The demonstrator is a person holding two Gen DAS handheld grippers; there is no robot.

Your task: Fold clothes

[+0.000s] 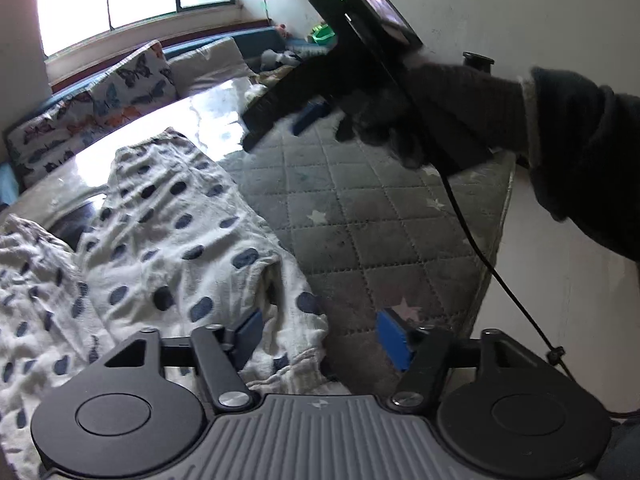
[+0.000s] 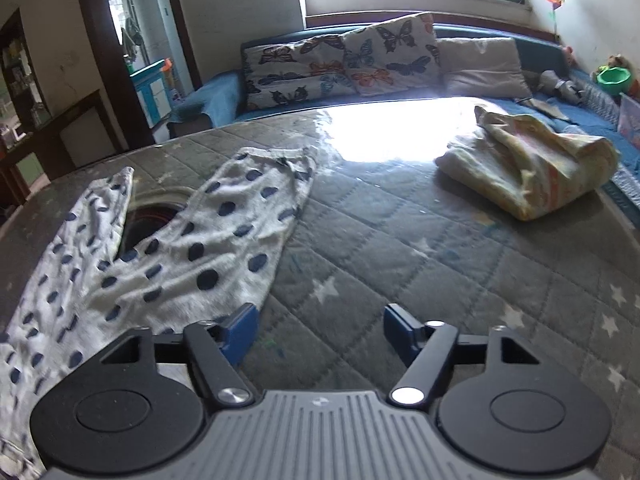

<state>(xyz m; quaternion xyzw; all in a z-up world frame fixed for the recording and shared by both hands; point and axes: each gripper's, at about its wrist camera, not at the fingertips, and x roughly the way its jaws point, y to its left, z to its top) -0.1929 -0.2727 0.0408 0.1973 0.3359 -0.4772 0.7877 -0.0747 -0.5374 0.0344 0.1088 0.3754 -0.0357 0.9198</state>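
One crumpled white dotted garment (image 2: 172,248) lies at nine o'clock on the quilted grey star-patterned bench (image 2: 400,248); one folded yellowish cloth (image 2: 528,168) sits at two o'clock. Both the left hand-held gripper (image 1: 320,338) and right hand-held gripper (image 2: 320,334) gape wide, holding nothing.

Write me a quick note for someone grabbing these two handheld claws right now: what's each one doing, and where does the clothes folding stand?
Left gripper: open, holding nothing, low over the near hem of the polka-dot pants.
Right gripper: open, holding nothing, above the quilted star mat, just right of the pants.
The pants lie spread out and wrinkled, legs apart, not yet folded.
A yellowish cloth bundle sits at the far right of the mat; whether it counts as folded is unclear.
Left to do: grip the pants and fold them.
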